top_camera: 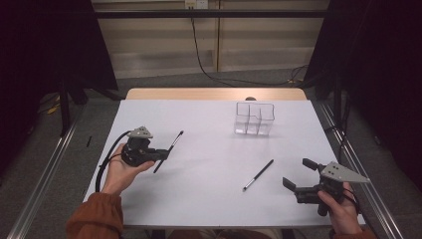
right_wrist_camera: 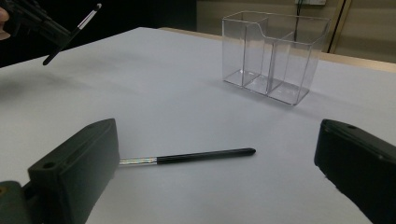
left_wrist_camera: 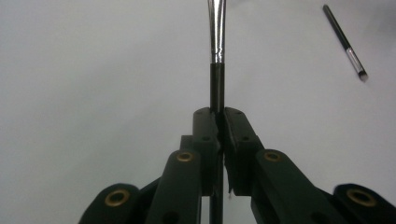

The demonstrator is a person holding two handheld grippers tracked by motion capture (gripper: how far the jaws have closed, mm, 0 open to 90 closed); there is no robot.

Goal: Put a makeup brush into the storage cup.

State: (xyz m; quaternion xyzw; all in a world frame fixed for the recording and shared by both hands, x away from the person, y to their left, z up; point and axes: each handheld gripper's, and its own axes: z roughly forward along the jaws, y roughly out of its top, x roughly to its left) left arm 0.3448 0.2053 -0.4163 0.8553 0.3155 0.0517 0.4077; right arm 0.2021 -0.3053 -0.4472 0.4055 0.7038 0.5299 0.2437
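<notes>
In the left gripper view, the slim black silver-ferruled brush runs off the top edge, its tip unseen. In the right gripper view, the right tongs hide the bristle end of the second black brush.

Slim black brush clamped aloft, tilted.

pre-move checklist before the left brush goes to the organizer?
1. Left hand-held gripper shut on held brush: ok.
2. Held brush lifted clear of the table: ok.
3. Clear organizer upright, compartments look empty: ok.
4. Path from held brush to organizer free of objects: ok.
5. Right hand-held gripper open, holding nothing: ok.
6. Second brush lying flat, between the open jaws in the right gripper view, untouched: ok.
</notes>
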